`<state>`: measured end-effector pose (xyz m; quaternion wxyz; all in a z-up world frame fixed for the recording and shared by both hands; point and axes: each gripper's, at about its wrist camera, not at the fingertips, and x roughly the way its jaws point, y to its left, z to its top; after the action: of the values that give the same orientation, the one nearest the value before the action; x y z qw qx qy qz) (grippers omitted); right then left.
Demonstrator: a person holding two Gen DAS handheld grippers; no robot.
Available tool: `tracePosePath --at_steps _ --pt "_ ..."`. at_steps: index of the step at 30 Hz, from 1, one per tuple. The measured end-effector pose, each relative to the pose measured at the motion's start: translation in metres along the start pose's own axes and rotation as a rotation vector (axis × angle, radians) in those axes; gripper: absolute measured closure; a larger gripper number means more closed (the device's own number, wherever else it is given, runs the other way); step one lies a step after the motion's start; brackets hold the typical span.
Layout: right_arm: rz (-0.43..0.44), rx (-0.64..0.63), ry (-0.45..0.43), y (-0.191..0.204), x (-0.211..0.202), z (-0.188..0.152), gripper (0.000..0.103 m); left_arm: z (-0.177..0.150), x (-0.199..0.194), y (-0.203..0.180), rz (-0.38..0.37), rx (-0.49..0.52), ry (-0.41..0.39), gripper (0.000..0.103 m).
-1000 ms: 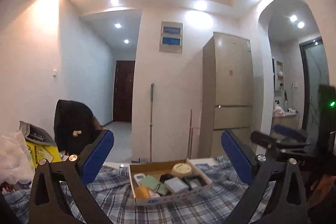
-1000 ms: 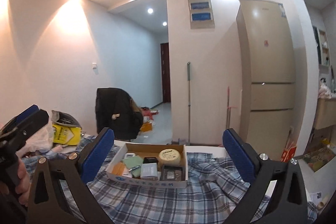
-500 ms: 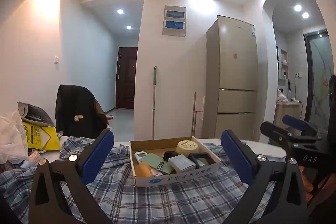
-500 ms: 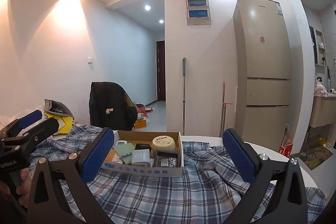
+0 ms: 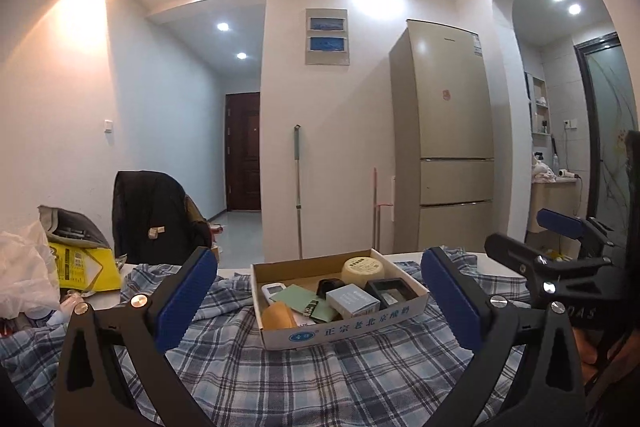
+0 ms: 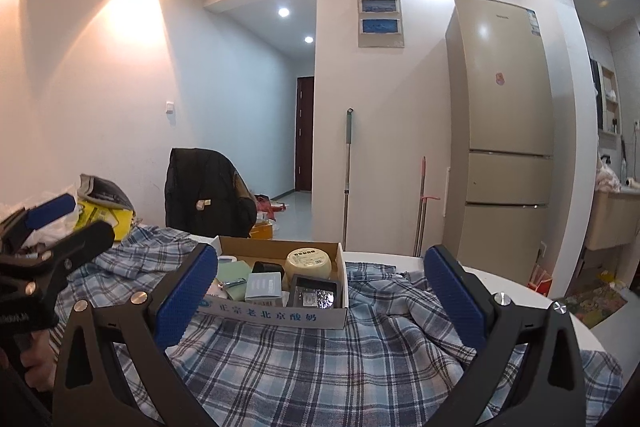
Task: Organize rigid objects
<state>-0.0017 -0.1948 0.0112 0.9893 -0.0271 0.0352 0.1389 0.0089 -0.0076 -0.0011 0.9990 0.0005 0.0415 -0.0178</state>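
A shallow cardboard box with blue print on its front stands on a blue plaid cloth. Inside lie a round cream tin, a grey-blue carton, a green card, an orange item, a white remote and a black tray. My left gripper is open, short of the box. My right gripper is open too, nothing between its pads.
A yellow bag and white plastic bag sit at the table's left. A dark chair stands behind. The other gripper shows at the right edge and left edge. A fridge stands beyond.
Both cameras have tilted and shifted, so the box now sits lower and nearer in each view. Both grippers stay open and empty.
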Motion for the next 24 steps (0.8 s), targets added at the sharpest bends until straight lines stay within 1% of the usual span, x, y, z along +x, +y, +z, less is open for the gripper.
tracePosePath --at_steps 2,7,12,16,22,24 --pt "-0.001 -0.021 -0.007 0.0045 -0.0015 -0.0005 0.0 0.0 -0.0022 0.0017 0.023 -0.007 -0.01 0.0" --pt "-0.001 -0.037 -0.024 0.0069 -0.0053 0.0 0.0 -0.0002 -0.0041 0.0024 0.026 -0.005 -0.017 0.0" --pt "0.002 -0.039 -0.018 0.007 -0.0049 0.0005 0.0 0.0005 -0.0055 -0.0009 0.041 0.021 -0.018 0.0" --pt "0.001 -0.041 -0.009 0.0068 -0.0035 0.0007 0.0 0.0009 -0.0064 -0.0016 0.062 0.022 -0.023 0.0" --pt "-0.002 -0.022 0.012 0.0035 0.0005 0.0002 0.0 0.0004 -0.0062 -0.0006 0.061 0.016 -0.027 0.0" --pt "-0.005 -0.016 0.018 0.0021 0.0015 0.0 0.0 -0.0002 -0.0042 -0.0019 0.048 0.022 -0.018 0.0"
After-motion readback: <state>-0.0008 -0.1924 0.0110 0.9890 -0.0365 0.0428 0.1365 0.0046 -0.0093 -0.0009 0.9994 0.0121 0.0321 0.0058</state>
